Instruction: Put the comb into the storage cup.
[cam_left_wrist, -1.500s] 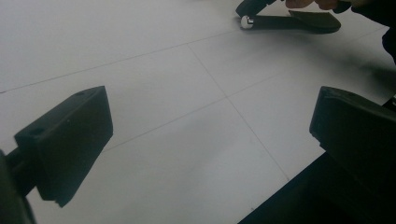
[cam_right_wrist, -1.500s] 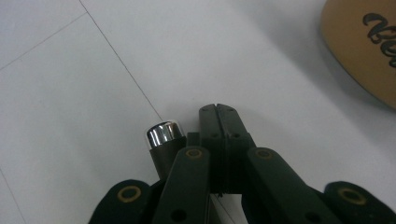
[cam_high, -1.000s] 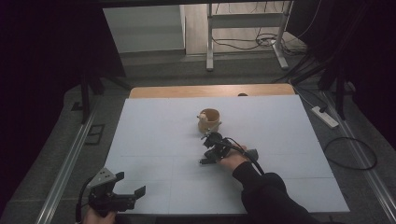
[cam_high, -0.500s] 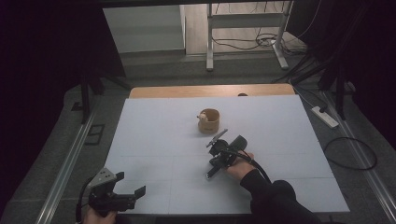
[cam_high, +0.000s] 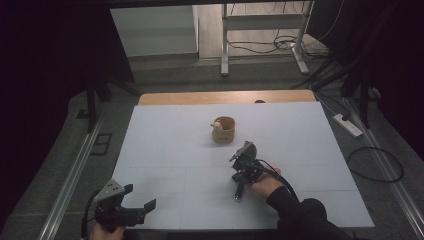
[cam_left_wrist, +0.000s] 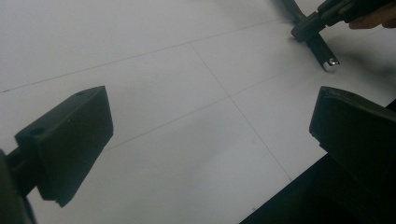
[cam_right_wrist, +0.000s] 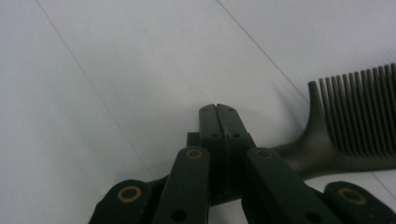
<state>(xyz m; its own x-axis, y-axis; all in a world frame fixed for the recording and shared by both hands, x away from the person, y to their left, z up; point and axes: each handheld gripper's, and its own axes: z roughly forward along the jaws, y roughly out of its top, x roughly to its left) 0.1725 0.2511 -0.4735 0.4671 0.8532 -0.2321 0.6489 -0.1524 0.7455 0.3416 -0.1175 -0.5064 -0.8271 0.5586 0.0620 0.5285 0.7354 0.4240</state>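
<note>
— While the right gripper (cam_right_wrist: 217, 108) has its jaws pressed flat together, is the comb actually between them?

— From the right gripper view the jaws meet with no gap at the tips, and the black comb (cam_right_wrist: 348, 126) passes under and behind them: its handle runs in from the right and disappears beneath the linkage, its teeth stand up at the far right. Whether the pads pinch the handle I cannot tell.

— And where does that put the comb on the bench?

— In the high view the right gripper (cam_high: 239, 192) lies low over the white bench (cam_high: 165, 145), right of centre and toward the near edge, with the person's right hand (cam_high: 264, 184) wrapped round its body and a dark sleeve below. In the left gripper view a dark bar with a shiny tip (cam_left_wrist: 322, 51) pokes out beneath that hand, resting on the bench surface.

— The left gripper?

— Its jaws stand wide apart with nothing between them, just bare bench with thin seam lines. The high view has the left gripper (cam_high: 137, 207) at the near left corner, held in the person's left hand (cam_high: 102, 232), well apart from the comb.

— Anything else out there?

— A small tan cup (cam_high: 223, 129) with something pale at its rim, farther back near the middle of the bench, apart from both grippers.
</note>
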